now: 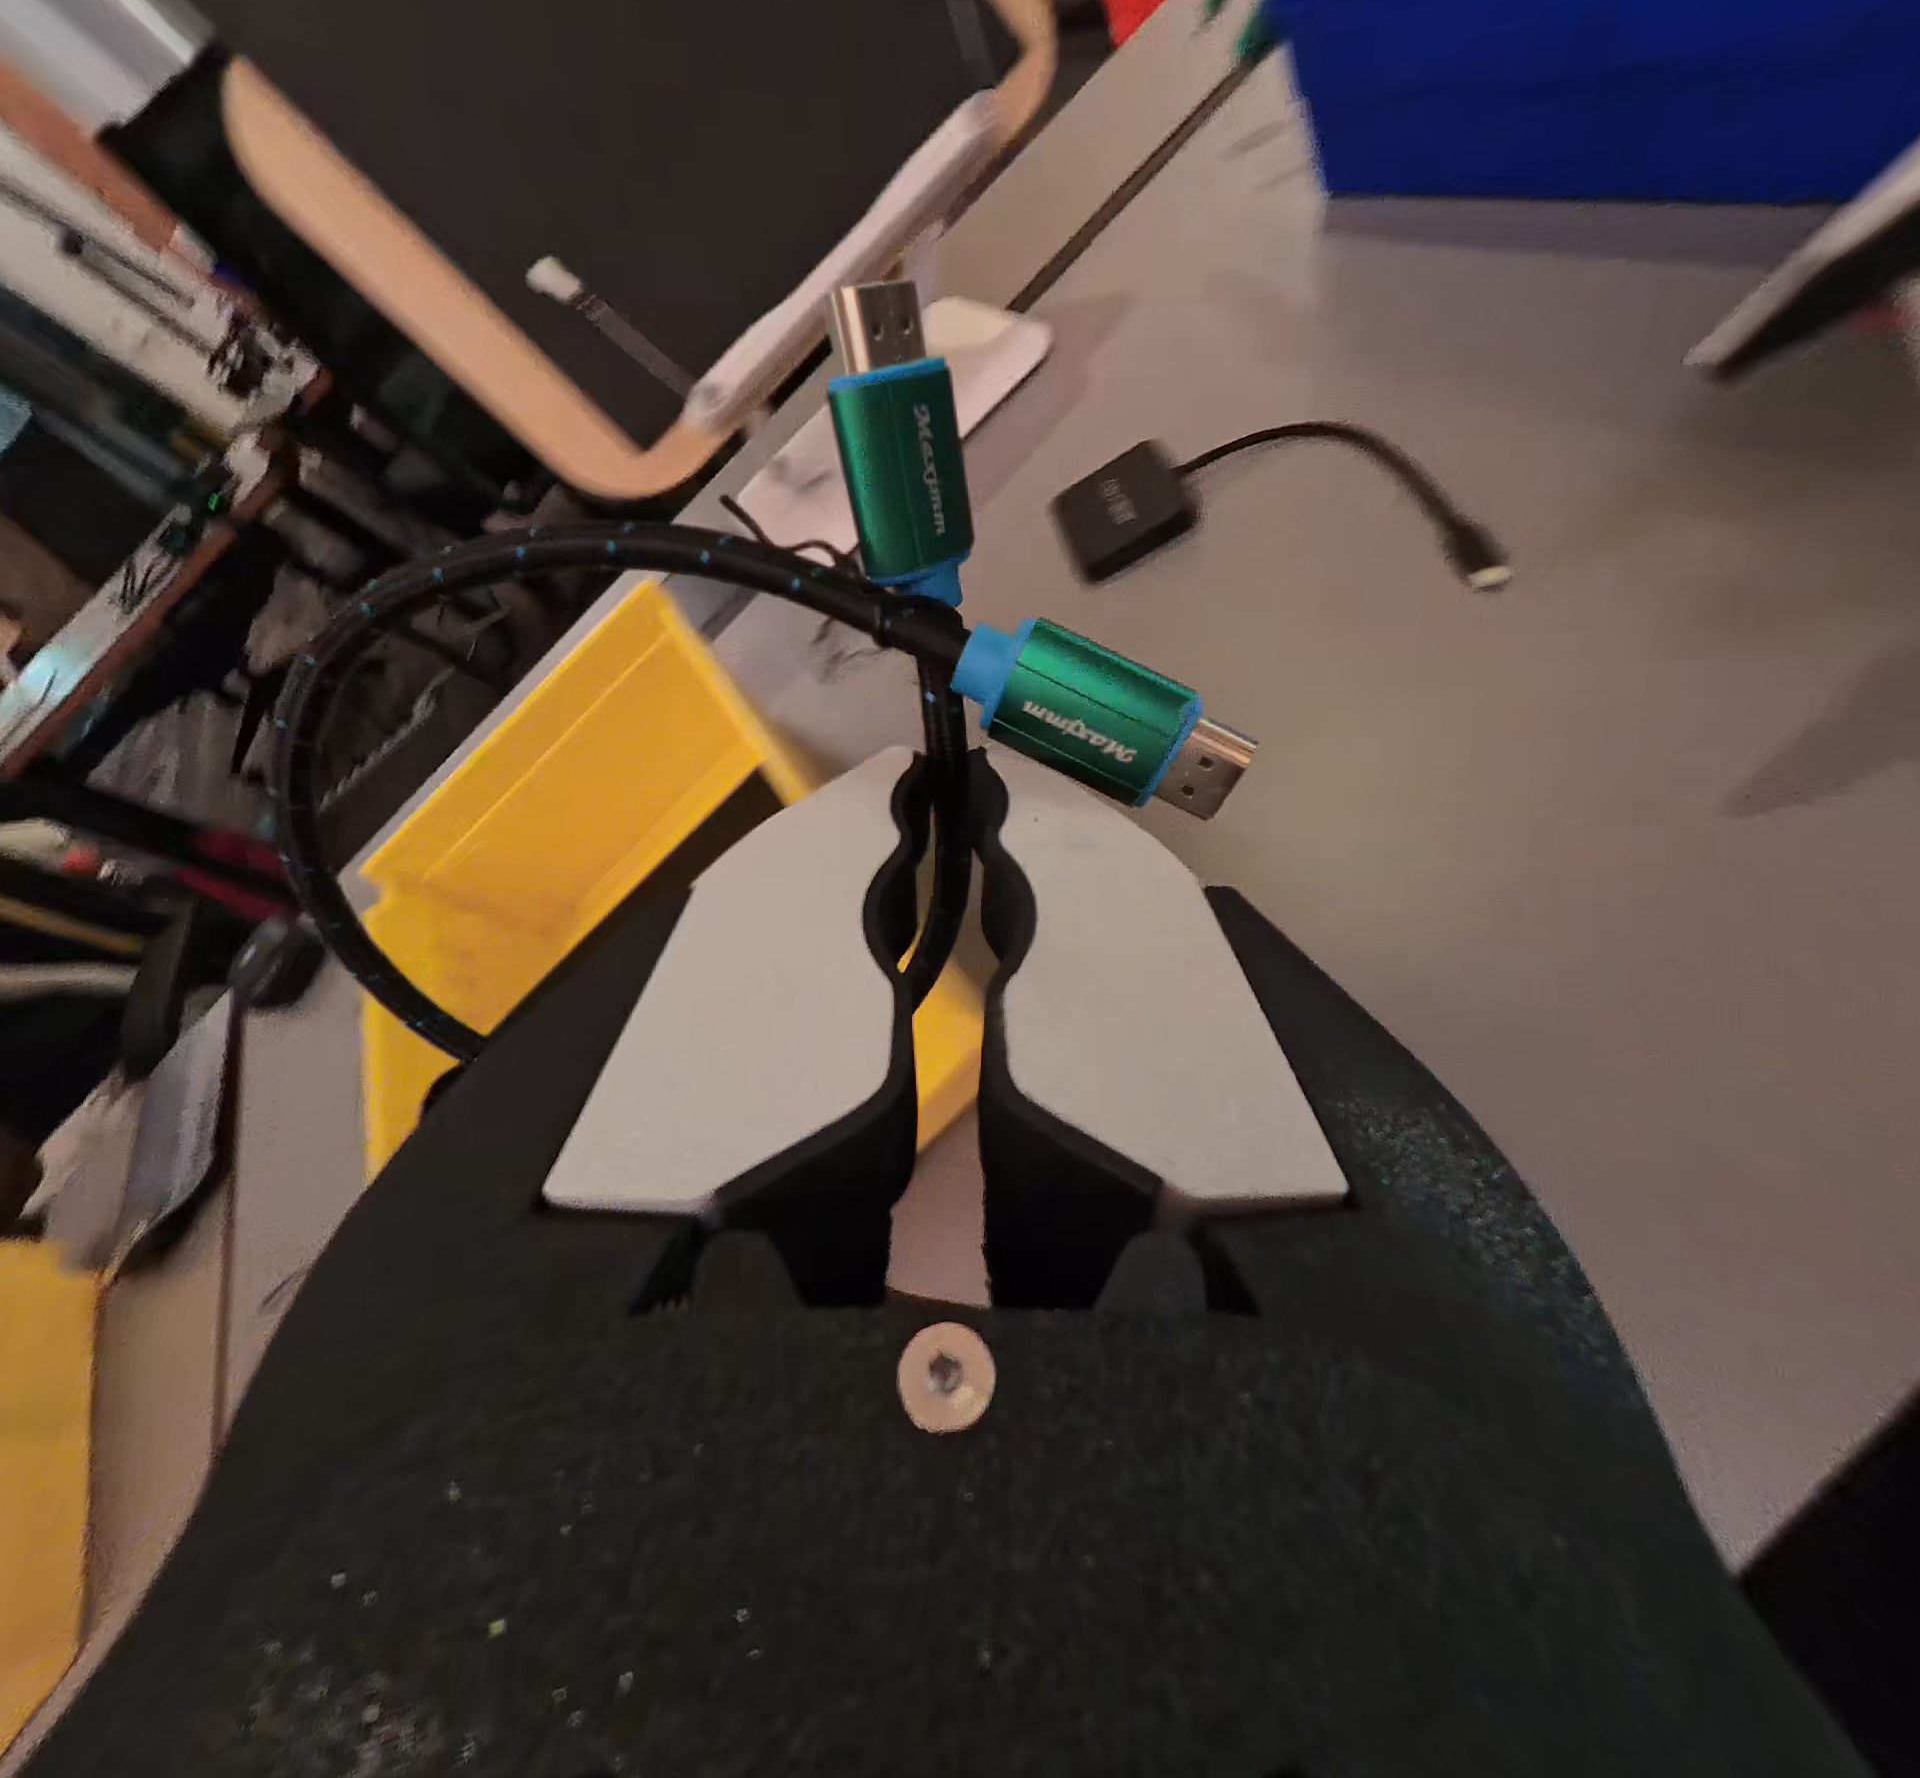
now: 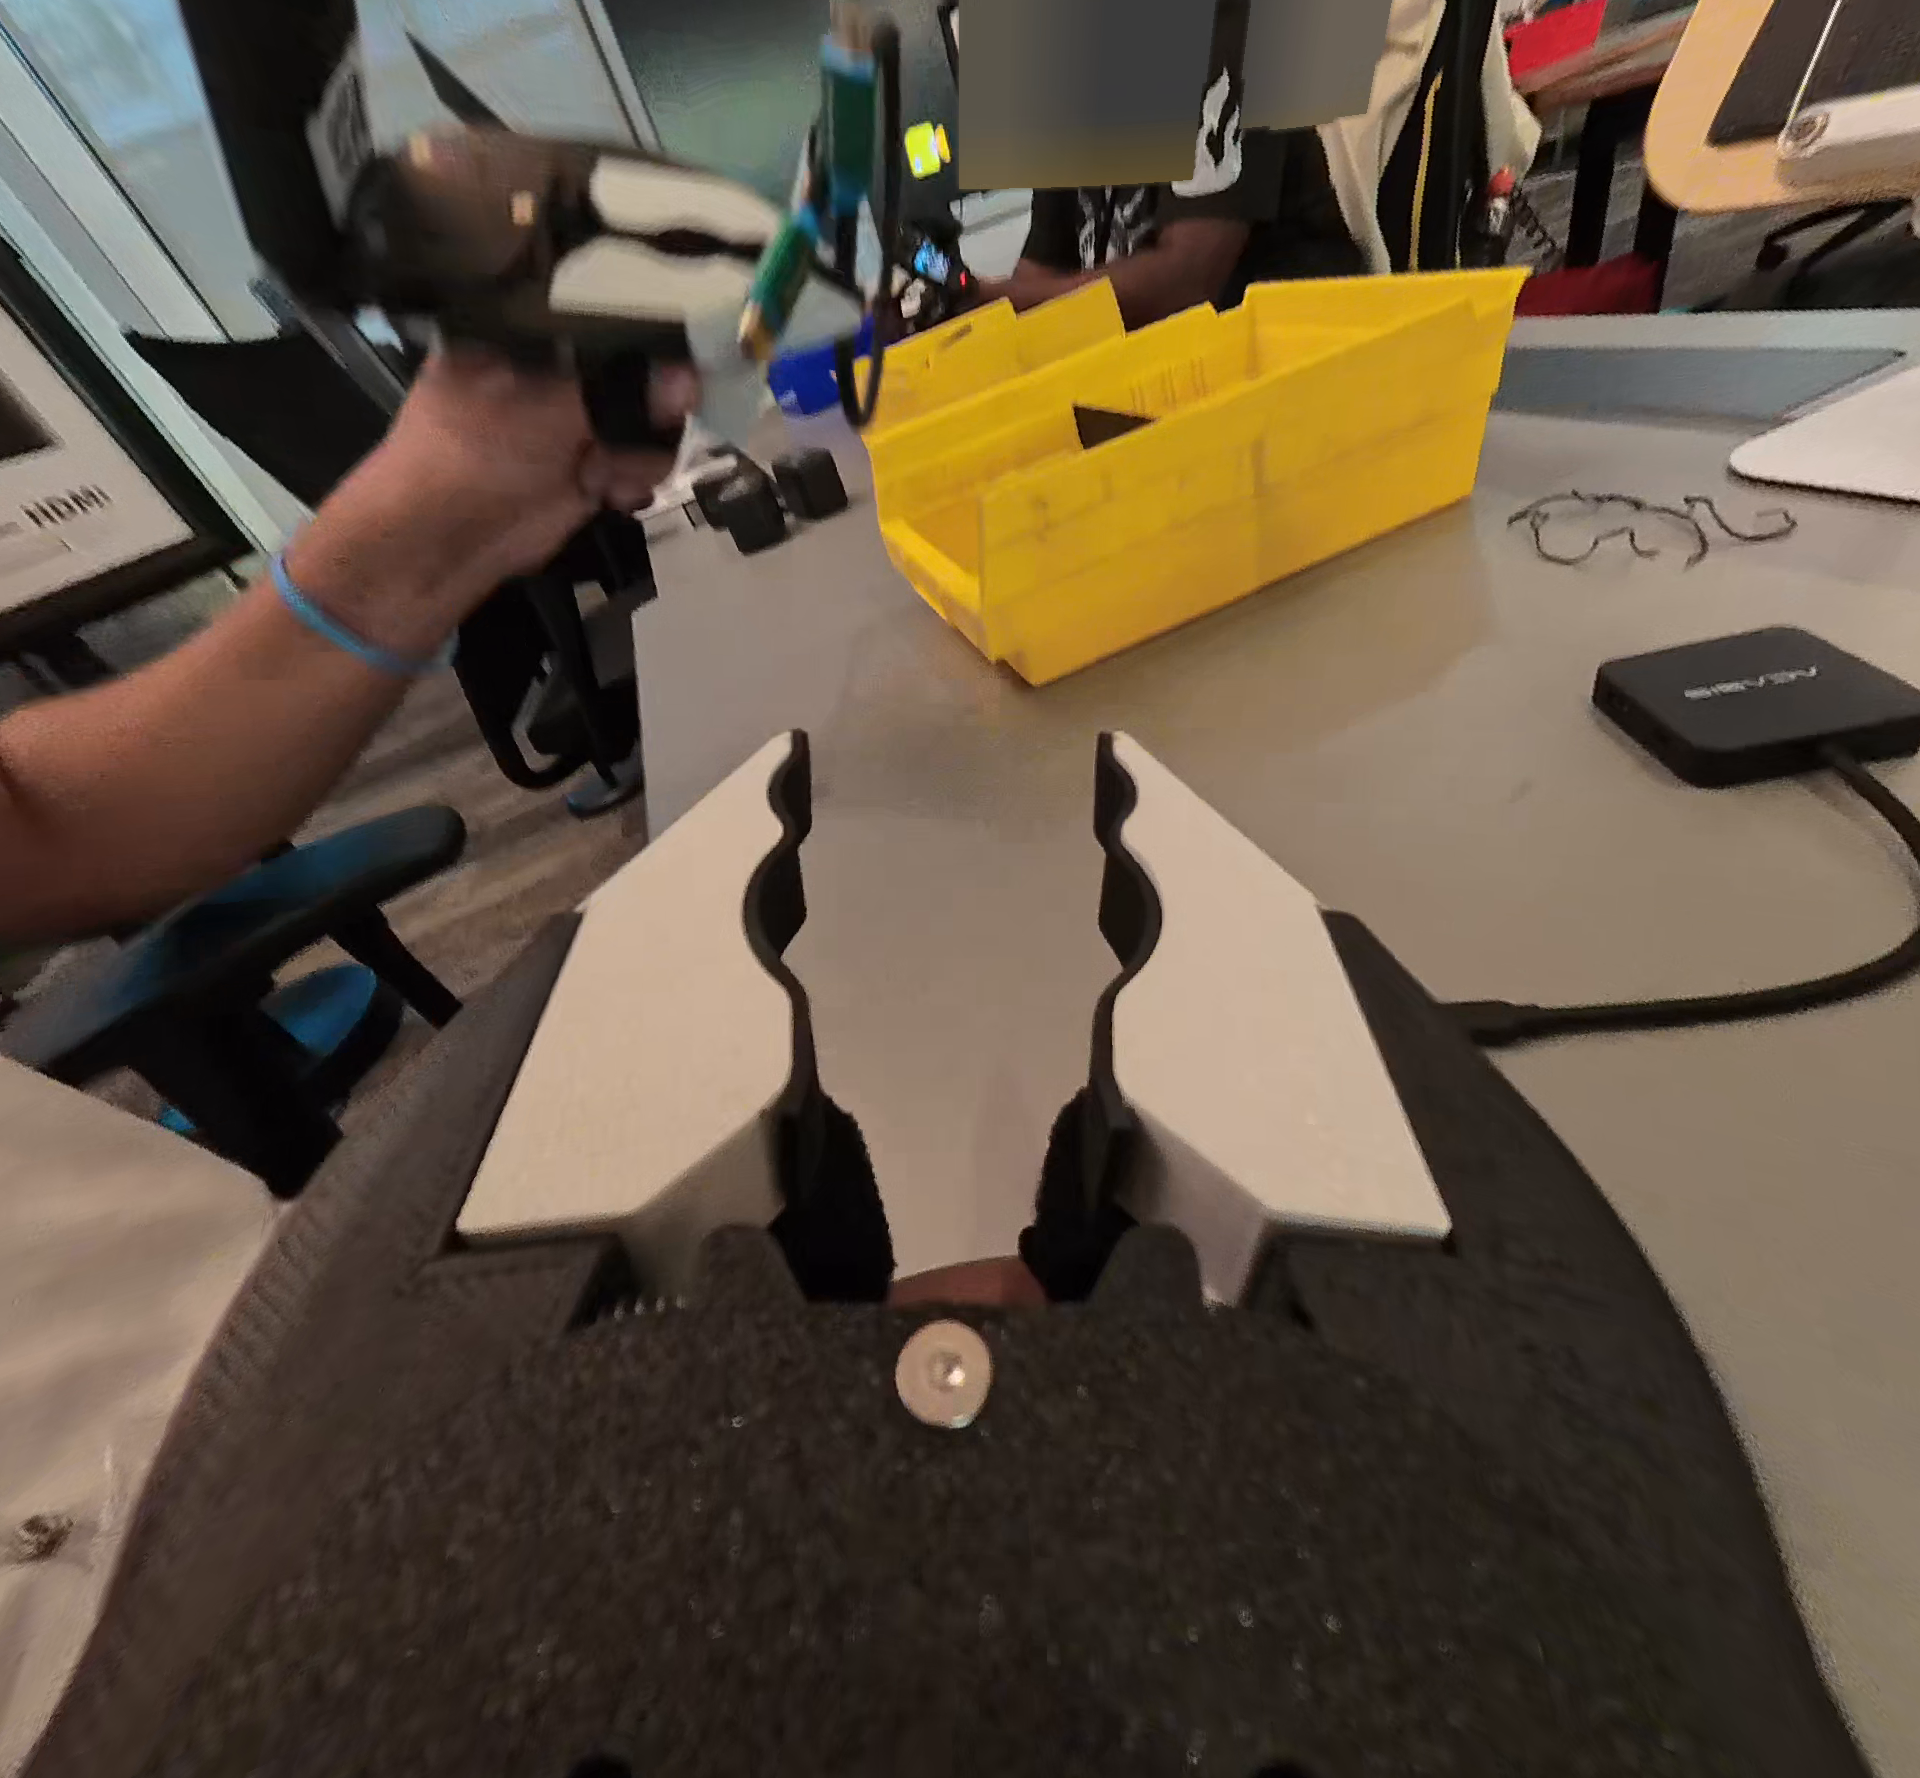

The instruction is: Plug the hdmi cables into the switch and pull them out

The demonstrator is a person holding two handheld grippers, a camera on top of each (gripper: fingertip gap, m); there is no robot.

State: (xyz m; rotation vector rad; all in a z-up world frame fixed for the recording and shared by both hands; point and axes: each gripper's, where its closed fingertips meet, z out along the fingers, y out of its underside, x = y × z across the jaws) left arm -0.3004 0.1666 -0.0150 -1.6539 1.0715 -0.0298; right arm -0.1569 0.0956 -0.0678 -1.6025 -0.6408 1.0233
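Left wrist view shows the left gripper (image 1: pixel 940 793) with its jaws pressed together on the short black braided HDMI cable (image 1: pixel 343 689), pinching the cord just behind its two green metal plugs with blue collars. One plug (image 1: pixel 899 471) points up and away; the other plug (image 1: pixel 1101 710) points right, toward the desk. The cable hangs in the air above the near-left part of the grey desk (image 1: pixel 1455 793), looping out to the left over a yellow plastic bin (image 1: pixel 582 793).

The small flat black HDMI switch (image 1: pixel 1127 507) lies on the desk well apart from the plugs, its own thin black lead (image 1: pixel 1351 450) trailing toward the right. A blue plastic bin (image 1: pixel 1610 66) stands at the far edge.

Right wrist view shows the right gripper (image 2: pixel 951 793) with jaws spread and holding nothing, hovering over the desk near its left edge. The switch (image 2: pixel 1756 700) lies to its right.

Judged step: bring a plug to the switch; no insertion is yet made. Recommended procedure:
- The cord grip likely lets the plug swivel; transfer one plug body to the right gripper for a rigid hold.
- Steady the switch, which looks light and may slide when pushed.
- Align the plug's flat face with the port, then push straight. Port positions are not discernible.
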